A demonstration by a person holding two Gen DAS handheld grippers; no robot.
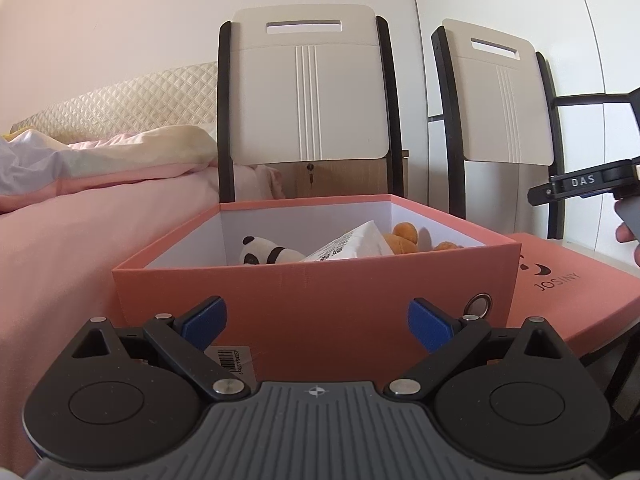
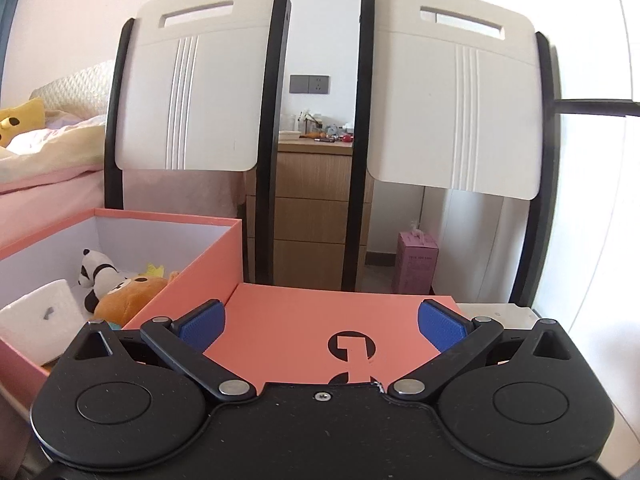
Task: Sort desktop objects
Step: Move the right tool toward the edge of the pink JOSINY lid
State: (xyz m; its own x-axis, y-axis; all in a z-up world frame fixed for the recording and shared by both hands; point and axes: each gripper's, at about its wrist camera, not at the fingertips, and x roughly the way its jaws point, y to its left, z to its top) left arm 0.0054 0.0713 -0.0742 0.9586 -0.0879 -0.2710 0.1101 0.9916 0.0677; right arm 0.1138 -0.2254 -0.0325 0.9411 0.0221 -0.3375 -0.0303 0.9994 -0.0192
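The open pink box (image 2: 192,264) already holds a panda plush (image 2: 96,276), an orange bear plush (image 2: 128,300) and a white packet (image 2: 40,316), so sorting looks nearly done, with its lid (image 2: 340,328) lying beside it (likely the last step) and the left gripper (image 1: 316,322) and right gripper (image 2: 322,324) both empty, fingers spread wide.

The left wrist view sits low and close, facing the pink box (image 1: 316,300) side-on, with two chairs (image 1: 308,88) behind. The right wrist view looks over the box lid (image 2: 340,320) toward the same chairs. Both views share the box's inside.

Box (image 1: 312,304) top open; chairs (image 2: 192,96) wall off behind.
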